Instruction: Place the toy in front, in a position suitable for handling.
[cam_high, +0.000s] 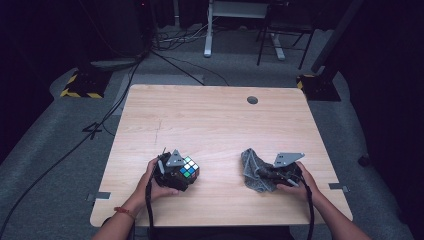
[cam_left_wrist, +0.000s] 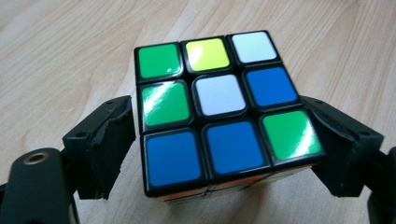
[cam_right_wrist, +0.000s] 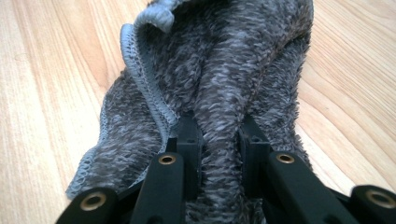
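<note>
A scrambled Rubik's cube (cam_high: 189, 168) sits at the front left of the wooden table (cam_high: 210, 120). My left gripper (cam_high: 176, 172) is shut on it, one black jaw against each side. In the left gripper view the cube (cam_left_wrist: 219, 107) shows a top face of blue, green, white and yellow stickers, and my left gripper (cam_left_wrist: 226, 140) clamps its lower half. At the front right lies a crumpled grey fluffy cloth (cam_high: 254, 170). My right gripper (cam_high: 270, 173) is shut on a raised fold of that cloth (cam_right_wrist: 219, 60), which is pinched between the jaws of the right gripper (cam_right_wrist: 219, 128).
A round cable hole (cam_high: 252, 100) is set in the tabletop near the far edge. Beyond the table are desk legs (cam_high: 207, 35), floor cables (cam_high: 120, 95) and yellow-black striped stand bases (cam_high: 80, 87). The person's hands hold both grippers near the front edge.
</note>
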